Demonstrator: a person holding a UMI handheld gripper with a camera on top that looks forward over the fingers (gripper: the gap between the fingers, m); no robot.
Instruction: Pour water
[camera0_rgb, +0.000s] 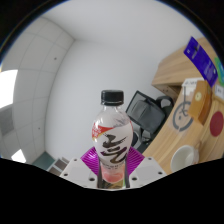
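A clear plastic bottle (112, 135) with a black cap and a white label with black brush lettering stands upright between my fingers. Pinkish liquid shows in its lower part. My gripper (111, 163) is shut on the bottle: both purple pads (92, 160) press against its sides. The bottle is lifted, with only a white wall behind it. I see no cup or other vessel in this view.
A wooden shelf or cabinet (185, 75) rises at the right, with a blue box (207, 57) on it. A black monitor-like object (148, 112) sits behind the bottle to the right. A white round-faced object (183, 118) hangs by the wood.
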